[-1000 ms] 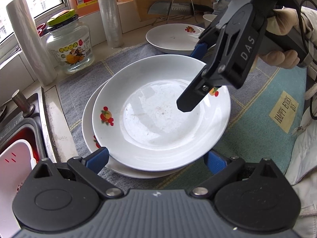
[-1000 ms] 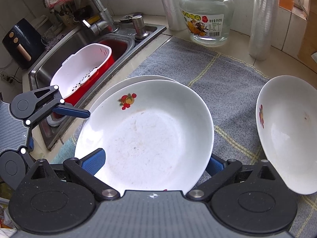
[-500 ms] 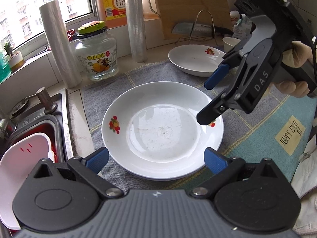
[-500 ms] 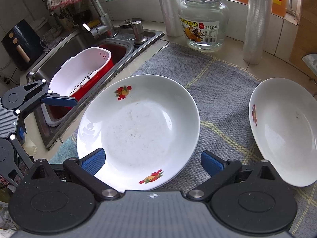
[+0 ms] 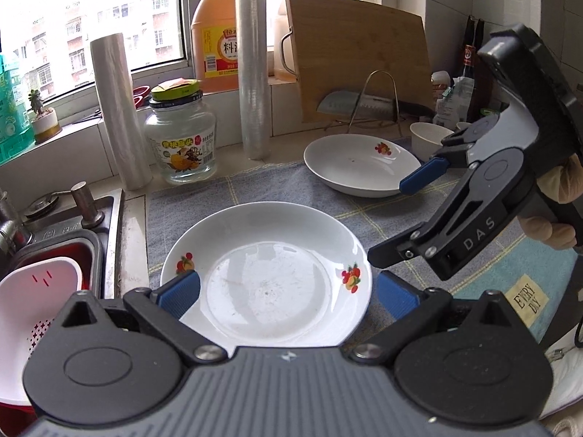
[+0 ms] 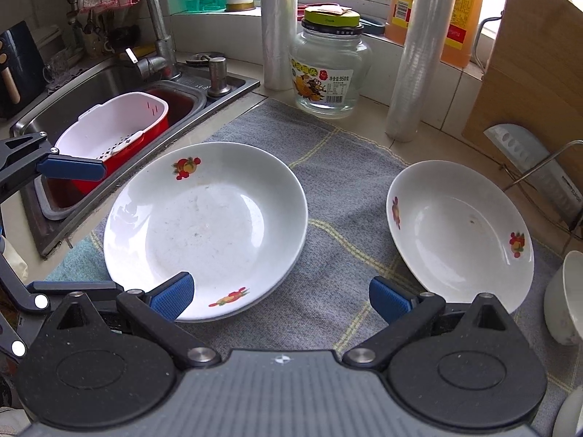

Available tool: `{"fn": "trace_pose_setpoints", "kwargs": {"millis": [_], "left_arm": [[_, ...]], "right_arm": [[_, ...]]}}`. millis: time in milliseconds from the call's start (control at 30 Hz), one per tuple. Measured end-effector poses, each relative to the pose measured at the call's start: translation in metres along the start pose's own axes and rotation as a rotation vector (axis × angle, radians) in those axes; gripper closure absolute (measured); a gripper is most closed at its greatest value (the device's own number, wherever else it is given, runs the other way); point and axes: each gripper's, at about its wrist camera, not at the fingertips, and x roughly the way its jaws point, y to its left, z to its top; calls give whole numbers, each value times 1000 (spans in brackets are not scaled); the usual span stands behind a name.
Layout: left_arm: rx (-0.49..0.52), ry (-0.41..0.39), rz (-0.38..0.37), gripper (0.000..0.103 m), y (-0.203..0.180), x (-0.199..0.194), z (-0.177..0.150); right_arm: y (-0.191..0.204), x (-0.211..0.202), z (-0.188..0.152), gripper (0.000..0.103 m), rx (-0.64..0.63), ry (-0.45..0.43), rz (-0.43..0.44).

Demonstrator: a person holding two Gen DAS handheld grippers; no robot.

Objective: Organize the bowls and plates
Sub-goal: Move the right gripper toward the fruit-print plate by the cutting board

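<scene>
While the sink (image 6: 109, 83) with its red and white strainer basket (image 6: 120, 127) is sitting at the far left, the left gripper (image 5: 288, 291) is hanging over the near plate stack (image 6: 204, 229), its jaws opening wide with nothing pressed between them. That stack, one deep plate nested on another by the look of the second rim showing under it, is resting on the grey mat (image 6: 328, 189) beside the sink, so one stacking step is looking finished. Further right, the right gripper (image 6: 280, 298) is standing wide and empty too. Beyond it a lone plate (image 6: 459, 233) is lying well apart on the mat, and a white bowl (image 6: 564, 298) is waiting at the far right edge; both seem left to gather
</scene>
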Motion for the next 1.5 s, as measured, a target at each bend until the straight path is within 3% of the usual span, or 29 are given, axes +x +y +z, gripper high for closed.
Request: {"fn": "trace_pose_setpoints", "kwargs": {"millis": [333,600,767,1033,1267,1500], "left_arm": [[22,-12,-43,1,-50,22,19],[-8,27,33,1,-96,46,37],[-22,46,111,1,-124,62,47],[-78,61,151,1,-158,98,56],[-141,48,154,1,-169,131,61],[-167,84,189,1,-165,160,63]], "right_arm": [[-43,-33,-42,0,98,-9,-110],[-95,-46,-69,0,95,-35,-129],[-126,-55,-78,0,82,-51,-98],[-173,-56,-78,0,80,-68,3],[-191,-59,-66,0,81,-75,39],[-194,-54,-43,0,52,-72,44]]}}
